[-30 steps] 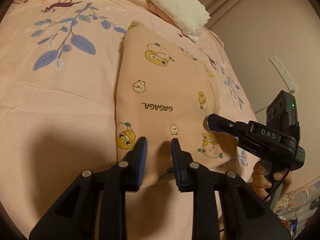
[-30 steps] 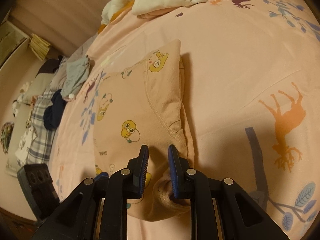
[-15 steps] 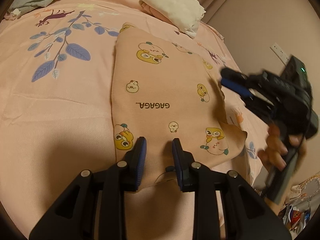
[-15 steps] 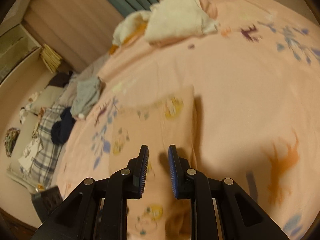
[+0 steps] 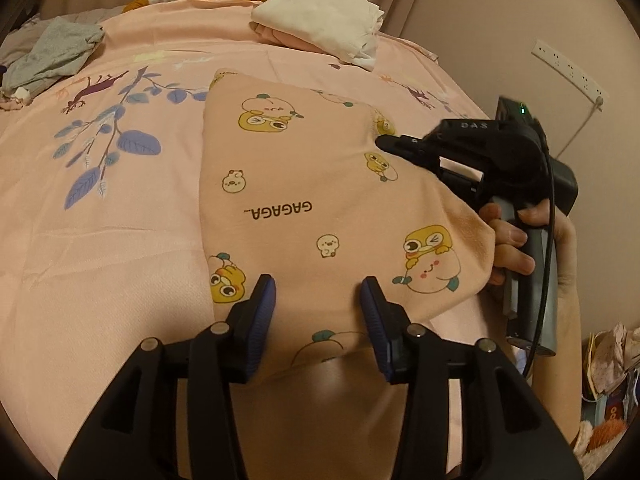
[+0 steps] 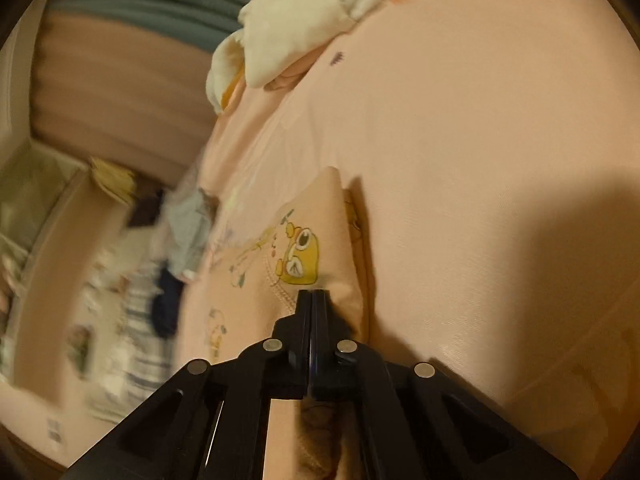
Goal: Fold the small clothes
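A pink garment (image 5: 304, 168) printed with yellow cartoon chicks and "GAGAGA" lies flat and folded on the pink bed sheet (image 5: 120, 240). My left gripper (image 5: 318, 302) hovers over the garment's near edge. Its jaws are opening and stand wide apart, with the cloth lying under them and the pads not pressing on it. My right gripper (image 5: 384, 142), held by a hand (image 5: 512, 240), reaches in from the right to the garment's right edge. In the right wrist view the right gripper (image 6: 313, 294) is shut, its tips pinching the garment (image 6: 280, 280) beside a yellow chick.
A folded white and pink pile (image 5: 320, 24) sits at the far side of the bed, and a grey garment (image 5: 52, 56) lies at the far left. A power strip (image 5: 568, 68) hangs on the right wall. Blurred clothes lie beyond the bed's left edge (image 6: 160, 300).
The left jaws have spread wider over the near edge. The right gripper let go of the near corner, moved farther along the garment's right edge, dropped onto it and closed.
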A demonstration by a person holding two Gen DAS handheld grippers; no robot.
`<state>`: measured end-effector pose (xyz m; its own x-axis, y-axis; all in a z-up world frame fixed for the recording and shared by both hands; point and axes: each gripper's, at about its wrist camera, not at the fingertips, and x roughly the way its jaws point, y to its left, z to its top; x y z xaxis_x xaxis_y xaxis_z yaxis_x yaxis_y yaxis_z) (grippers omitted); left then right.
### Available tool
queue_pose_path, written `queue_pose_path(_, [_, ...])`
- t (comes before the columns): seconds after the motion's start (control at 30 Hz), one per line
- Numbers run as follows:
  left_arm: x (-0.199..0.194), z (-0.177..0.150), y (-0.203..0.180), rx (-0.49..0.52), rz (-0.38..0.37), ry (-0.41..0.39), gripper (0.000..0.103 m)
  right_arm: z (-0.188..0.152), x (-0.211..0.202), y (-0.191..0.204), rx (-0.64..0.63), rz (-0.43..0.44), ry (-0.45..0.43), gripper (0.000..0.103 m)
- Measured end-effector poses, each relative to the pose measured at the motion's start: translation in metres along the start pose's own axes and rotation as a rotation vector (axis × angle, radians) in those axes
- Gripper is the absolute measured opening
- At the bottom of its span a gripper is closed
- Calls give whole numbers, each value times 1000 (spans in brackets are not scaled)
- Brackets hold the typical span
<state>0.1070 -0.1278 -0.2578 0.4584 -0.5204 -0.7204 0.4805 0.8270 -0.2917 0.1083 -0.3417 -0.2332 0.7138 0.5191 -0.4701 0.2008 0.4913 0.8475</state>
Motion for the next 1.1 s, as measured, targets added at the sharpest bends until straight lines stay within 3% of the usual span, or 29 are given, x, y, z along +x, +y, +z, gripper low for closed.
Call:
queue_pose_path(0.17, [1,2,7,-28,-13,3,44,-6,-2,10,-55,-24,-13,0])
queue_pose_path(0.53, [0,0,2,-10,1,-4,45,-5,-1,6,-34,4,-23,0])
queue_pose_path(0.7, [-2,2,5,-28,-29,-3,52,-6,-18,17,-29,-41,-15,2])
queue_pose_path(0.77, [-2,3,6,-34,-54,2,56,-11,-35,26,-48,-74,-96,40])
queue_pose_path(0.8, [-2,3,6,-35,-62,4,57,-13,-42,30,-52,-90,-132,78])
queue_pose_path(0.83, [-2,4,5,-34,-65,6,57,-16,-47,33,-58,-99,-153,89])
queue_pose_path(0.97, [-2,5,4,-30,-63,12,58,-20,-52,47,-140,-108,-91,89])
queue_pose_path(1.1, [-1,6,5,-38,-86,16,67,-21,-50,52,-176,-223,-65,89])
